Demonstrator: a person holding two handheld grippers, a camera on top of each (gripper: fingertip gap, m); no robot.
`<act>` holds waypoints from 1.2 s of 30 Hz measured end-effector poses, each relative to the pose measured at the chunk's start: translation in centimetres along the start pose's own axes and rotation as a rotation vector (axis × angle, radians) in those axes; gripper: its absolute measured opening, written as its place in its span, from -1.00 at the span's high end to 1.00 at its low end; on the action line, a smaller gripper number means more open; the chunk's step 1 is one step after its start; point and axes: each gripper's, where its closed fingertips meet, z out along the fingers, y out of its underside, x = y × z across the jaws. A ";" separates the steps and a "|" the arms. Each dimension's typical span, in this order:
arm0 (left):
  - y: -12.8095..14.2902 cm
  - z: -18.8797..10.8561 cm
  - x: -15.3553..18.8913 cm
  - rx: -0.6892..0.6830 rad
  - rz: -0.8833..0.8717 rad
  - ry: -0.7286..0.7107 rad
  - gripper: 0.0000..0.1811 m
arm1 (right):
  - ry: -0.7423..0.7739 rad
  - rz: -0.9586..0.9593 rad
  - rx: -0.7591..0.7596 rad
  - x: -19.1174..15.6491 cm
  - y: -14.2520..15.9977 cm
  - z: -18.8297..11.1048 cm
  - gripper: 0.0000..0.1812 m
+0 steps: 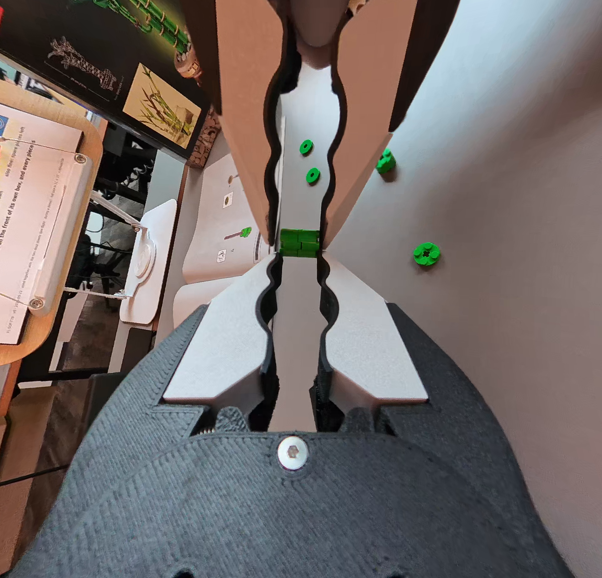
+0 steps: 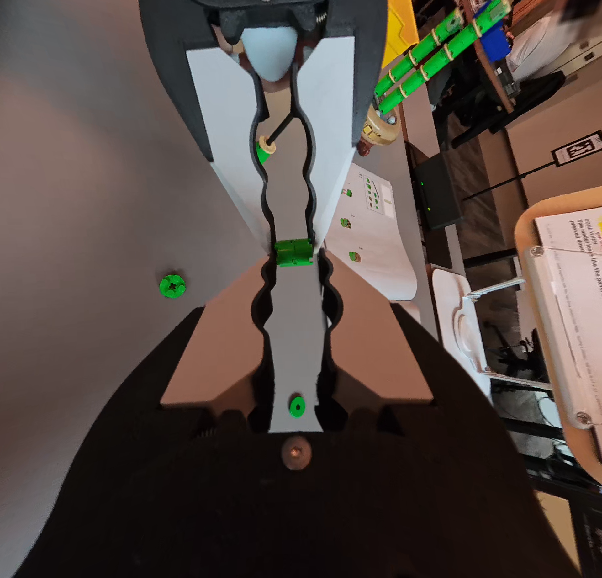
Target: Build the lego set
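Note:
A small green brick stack (image 1: 299, 243) hangs above the grey table, pinched between two grippers that meet tip to tip. My left gripper (image 1: 299, 257), with white fingers, closes on it from below in the left wrist view. My right gripper (image 1: 297, 236), with tan fingers, closes on it from above. In the right wrist view the stack (image 2: 294, 252) sits between my right gripper (image 2: 294, 264) and the left gripper (image 2: 293, 244). Loose green parts lie on the table: two small round plates (image 1: 306, 147), (image 1: 312, 175), a small brick (image 1: 386, 161) and a round brick (image 1: 426, 253).
The instruction sheet (image 2: 368, 236) lies on the table's far side, near the set's box (image 1: 97, 57). Built green bamboo stalks (image 2: 433, 54) stand in a tan pot (image 2: 379, 132). A black axle with a tan ring (image 2: 268, 145) lies under the left gripper. A wooden board with papers (image 2: 570, 301) stands beyond the edge. My left and right fingertips are right by each other.

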 end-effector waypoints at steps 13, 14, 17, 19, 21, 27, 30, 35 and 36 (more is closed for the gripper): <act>0.7 0.4 1.3 -0.081 0.000 0.077 0.79 | -0.051 -0.060 -0.088 -1.5 0.6 0.6 0.78; 0.8 0.5 1.5 -0.089 -0.004 0.091 0.79 | -0.062 -0.063 -0.096 -1.7 0.8 0.7 0.79; 1.1 0.7 1.9 -0.105 -0.009 0.113 0.79 | -0.083 -0.066 -0.107 -2.0 1.1 0.8 0.79; 1.0 0.7 1.9 -0.104 -0.013 0.114 0.79 | -0.087 -0.057 -0.100 -2.0 1.0 0.8 0.79; 0.9 0.6 1.8 -0.097 -0.019 0.113 0.79 | -0.086 -0.054 -0.090 -1.9 0.9 0.7 0.79; 0.3 0.1 0.6 -0.030 -0.071 0.061 0.78 | -0.078 0.093 0.002 -0.8 0.2 0.3 0.77; -0.4 -0.5 0.1 0.028 -0.100 0.051 0.78 | -0.041 0.076 0.059 -0.1 -0.5 -0.4 0.76; -1.6 -1.7 -1.0 0.107 -0.077 -0.014 0.78 | -0.008 0.082 0.109 0.8 -0.9 -1.8 0.73; -2.1 -2.0 -1.2 0.140 -0.074 -0.025 0.78 | -0.002 0.083 0.120 1.0 -1.0 -2.1 0.72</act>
